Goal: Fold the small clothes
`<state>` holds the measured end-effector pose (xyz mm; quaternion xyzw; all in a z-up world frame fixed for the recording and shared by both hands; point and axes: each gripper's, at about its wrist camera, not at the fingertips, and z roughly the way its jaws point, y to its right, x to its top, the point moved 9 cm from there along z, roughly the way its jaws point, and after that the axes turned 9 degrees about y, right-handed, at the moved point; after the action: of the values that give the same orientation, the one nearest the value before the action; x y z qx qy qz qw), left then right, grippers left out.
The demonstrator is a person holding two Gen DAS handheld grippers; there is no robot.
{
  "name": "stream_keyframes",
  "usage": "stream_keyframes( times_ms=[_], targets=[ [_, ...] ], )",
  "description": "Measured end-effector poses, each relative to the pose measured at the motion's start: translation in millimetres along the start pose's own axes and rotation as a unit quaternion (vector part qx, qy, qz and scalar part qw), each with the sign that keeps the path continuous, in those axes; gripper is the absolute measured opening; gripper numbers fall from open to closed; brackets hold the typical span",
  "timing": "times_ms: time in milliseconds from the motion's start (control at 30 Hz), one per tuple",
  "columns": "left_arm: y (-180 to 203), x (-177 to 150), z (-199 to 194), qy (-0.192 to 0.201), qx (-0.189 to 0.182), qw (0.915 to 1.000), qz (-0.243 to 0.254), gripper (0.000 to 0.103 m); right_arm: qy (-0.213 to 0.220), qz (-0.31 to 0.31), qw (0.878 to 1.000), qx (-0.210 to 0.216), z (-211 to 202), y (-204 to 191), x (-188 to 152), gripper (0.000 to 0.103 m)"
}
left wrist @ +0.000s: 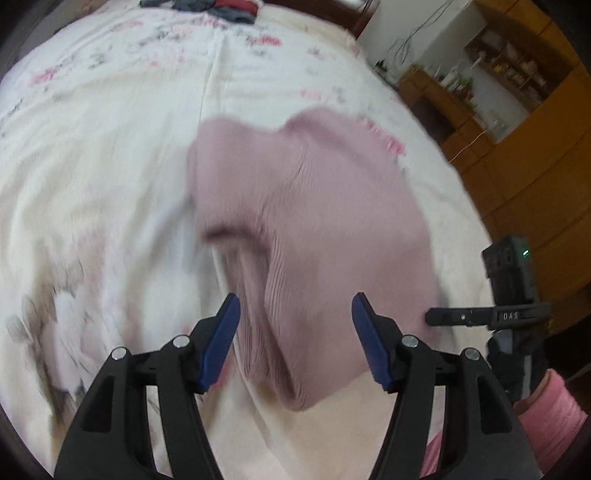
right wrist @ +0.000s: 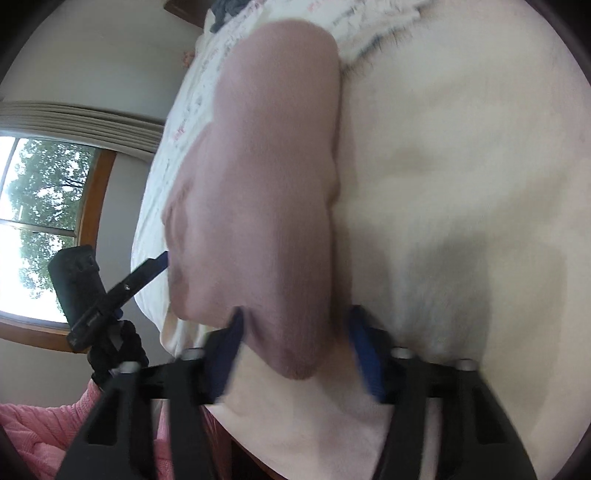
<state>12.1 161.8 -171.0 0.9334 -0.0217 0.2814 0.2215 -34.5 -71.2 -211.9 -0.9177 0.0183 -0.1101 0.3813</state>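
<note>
One pink ribbed garment [left wrist: 314,221] lies on the bed [left wrist: 110,166], toward the bed's near edge and closer to its right side than its left. It looks folded over on itself, with a thick rounded fold at the near end, though motion blur hides the finer creases.

Two claws are in view. The left claw [left wrist: 295,339] hovers over the near end of the garment with its two blue-padded fingers [left wrist: 221,343] spread apart, gripping nothing. The right claw [right wrist: 295,354] is also spread, one finger on each side of the garment's near fold; the fold sits between the fingers, but blur leaves it unclear whether either pad touches the cloth. In the left wrist view the right claw appears at the garment's right edge as a black bar.

At the far edge of the bed sits one small pile of dark and red clothes [left wrist: 218,9]; the number of pieces cannot be counted. A pink knitted sleeve [right wrist: 33,432] shows behind the claws.
</note>
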Motion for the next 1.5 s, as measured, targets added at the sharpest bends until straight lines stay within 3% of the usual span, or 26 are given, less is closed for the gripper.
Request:
stream_keyframes(
  times_ms=[100,267,433,533,633,700,867,1067,1500],
  targets=[
    [-16,-15,12,-0.02,0.031,0.9993,0.007,0.058,0.002,-0.005,1.0,0.001,-6,-4,2,0.025],
    [-26,-23,22,-0.031,0.039,0.9987,-0.001,0.061,0.003,-0.019,1.0,-0.017,-16,-2,-2,0.024],
    [-31,-25,29,-0.038,0.034,0.9986,-0.011,0.063,-0.002,0.015,1.0,-0.023,-1,10,-5,0.027],
    [-31,-23,23,-0.042,0.037,0.9984,-0.014,0.063,0.005,0.006,0.999,-0.034,-4,8,-8,0.036],
    [-27,-19,6,-0.037,0.049,0.9981,-0.004,0.061,0.023,-0.026,0.996,-0.08,-17,-2,-9,0.048],
    [-22,-16,-10,-0.03,0.06,0.9977,0.007,0.061,0.043,-0.06,0.988,-0.136,-33,-1,-8,0.071],
    [-8,-10,-44,-0.011,0.079,0.9966,0.021,0.068,0.076,-0.107,0.965,-0.227,-62,-14,-15,0.088],
    [12,-11,-83,0.009,0.112,0.993,0.035,0.076,0.115,-0.13,0.944,-0.279,-91,-45,-29,0.094],
    [25,-26,-145,0.034,0.159,0.9863,0.027,0.083,0.135,-0.144,0.928,-0.315,-117,-97,-54,0.099]
  ],
)
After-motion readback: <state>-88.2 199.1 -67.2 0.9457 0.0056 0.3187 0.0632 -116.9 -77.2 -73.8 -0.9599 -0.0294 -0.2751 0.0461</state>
